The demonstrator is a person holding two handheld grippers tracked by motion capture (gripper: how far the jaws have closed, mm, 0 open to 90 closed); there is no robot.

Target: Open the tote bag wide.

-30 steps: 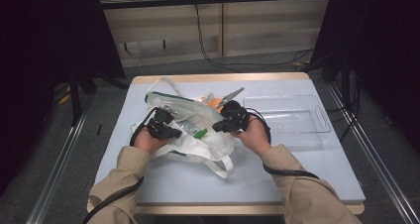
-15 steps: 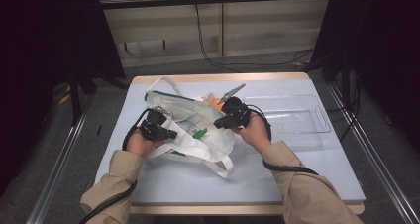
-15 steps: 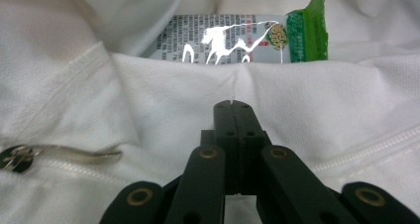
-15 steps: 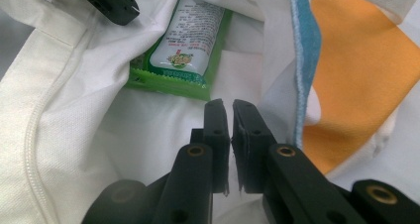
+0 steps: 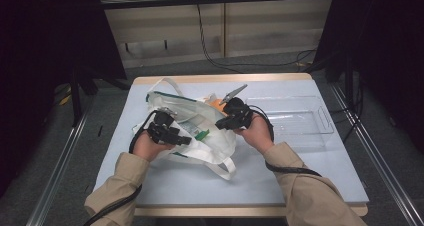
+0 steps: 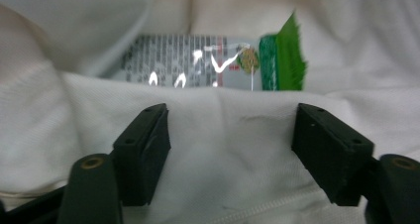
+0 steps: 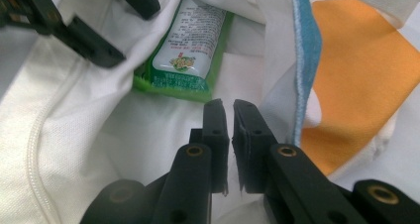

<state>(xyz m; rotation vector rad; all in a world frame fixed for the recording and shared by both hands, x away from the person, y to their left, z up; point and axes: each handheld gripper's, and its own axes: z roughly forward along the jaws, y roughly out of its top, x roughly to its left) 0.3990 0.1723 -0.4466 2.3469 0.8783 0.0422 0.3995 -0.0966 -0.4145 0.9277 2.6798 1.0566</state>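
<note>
A pale blue surface [image 5: 320, 176] with a light wooden edge was seen from above, set in a dim room with dark curtains at both sides, a pale panelled wall at the back and black cables [image 5: 210, 46] trailing down it onto a grey floor [image 5: 100, 116]. Metal rails [image 5: 55, 176] were seen running along both sides of the surface. A white cloth tote bag [image 5: 200, 131] was found lying crumpled left of the middle of the surface, its straps spread toward the near and far edges, with an orange item [image 5: 216, 103] showing at its far side. A clear plastic tray [image 5: 295, 118] was placed just to the right of the bag. The left gripper [image 5: 177, 136] was held at the bag's left edge; in the left gripper view its jaws were seen spread wide over the white cloth, having just been opening, with the fabric lying between them but not pinched by either pad. A green and silver snack packet [image 6: 218, 63] was seen inside the bag's mouth beyond those jaws. The right gripper [image 5: 226, 123] was held at the bag's right edge, and in the right gripper view its jaws were seen brought almost together, with only a thin slit between the pads; whether a fold of the bag's cloth was caught there could not be told. The same packet [image 7: 190, 50] was seen lying just beyond those jaws inside the bag, beside a blue-trimmed hem [image 7: 307, 60]. Tan sleeves [image 5: 310, 191] were worn on both forearms.
</note>
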